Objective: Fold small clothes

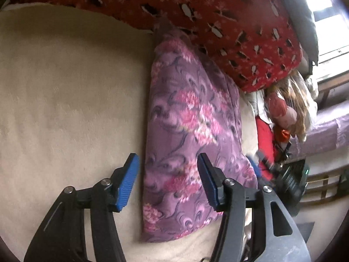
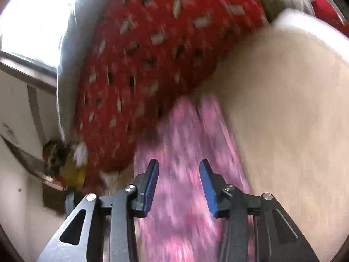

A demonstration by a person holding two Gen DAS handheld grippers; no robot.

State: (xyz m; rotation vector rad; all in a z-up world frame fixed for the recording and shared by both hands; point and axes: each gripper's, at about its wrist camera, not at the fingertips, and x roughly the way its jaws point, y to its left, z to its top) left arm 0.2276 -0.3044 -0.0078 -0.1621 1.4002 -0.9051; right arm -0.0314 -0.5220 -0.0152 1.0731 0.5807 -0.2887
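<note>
Cream blanket (image 1: 65, 87), red pillow (image 1: 218, 21) at twelve o'clock. Purple garment (image 1: 187, 131) lying folded lengthwise. Left gripper (image 1: 168, 181) and right gripper (image 2: 178, 185) both parted, empty. Best: pinch near corners, lift evenly toward twelve.

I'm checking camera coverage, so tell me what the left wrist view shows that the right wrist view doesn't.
Only the left wrist view shows the red garment and the cluttered pile beyond the purple floral cloth, sharply.

Only the right wrist view shows the yellow item at lower left; it is motion-blurred.

Both show the floral cloth, the red patterned blanket and the beige fleece surface. The left gripper and right gripper have open jaws, holding nothing.
</note>
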